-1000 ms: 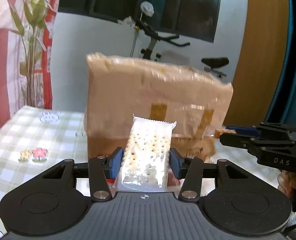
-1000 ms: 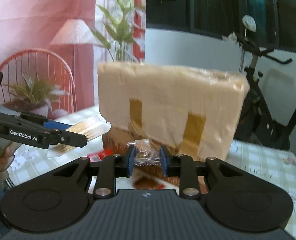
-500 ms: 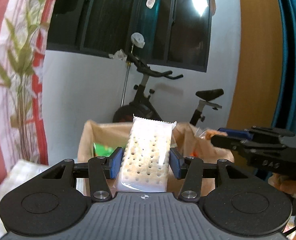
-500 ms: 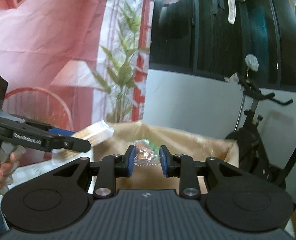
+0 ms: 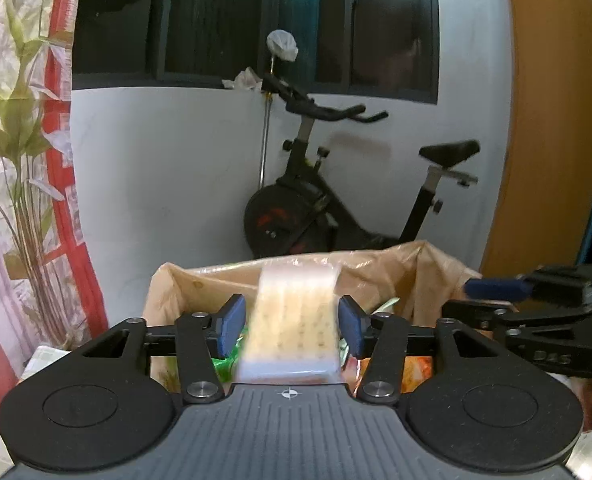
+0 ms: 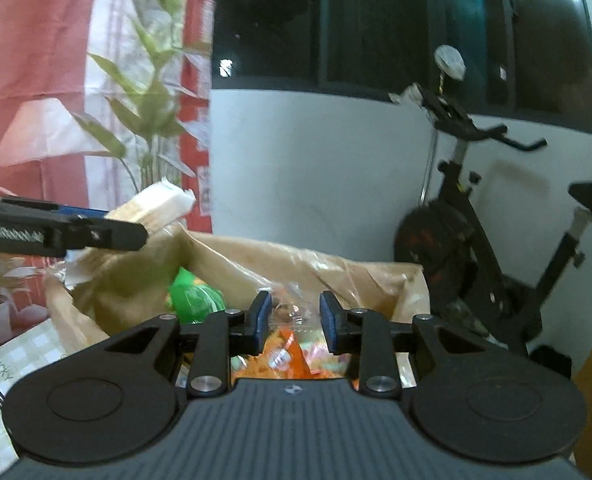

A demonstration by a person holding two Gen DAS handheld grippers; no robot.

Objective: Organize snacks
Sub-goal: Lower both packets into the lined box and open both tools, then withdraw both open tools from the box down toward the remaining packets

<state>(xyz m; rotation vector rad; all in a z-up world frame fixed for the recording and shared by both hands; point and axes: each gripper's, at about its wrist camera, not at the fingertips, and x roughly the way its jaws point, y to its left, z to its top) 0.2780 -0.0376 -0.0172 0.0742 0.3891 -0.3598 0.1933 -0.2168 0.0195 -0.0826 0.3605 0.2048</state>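
as both grippers' fingers spread, a blurred perforated cracker pack (image 5: 291, 328) and crinkly clear wrapper (image 6: 291, 312) slip free.

A glossy clear-plastic cracker pack (image 5: 293, 320) sits above a brown cardboard box (image 6: 255, 258) lined with shiny plastic.

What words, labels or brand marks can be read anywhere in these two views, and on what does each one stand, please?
"LUCKY": printed on the checked tablecloth, lower left of the right wrist view.
"D4S" or "DAS": moulded on the right gripper, seen from the left wrist view; faint.
White lettering on the left gripper: too blurred to read.
Print on the orange snack packets in the box: too small to read.
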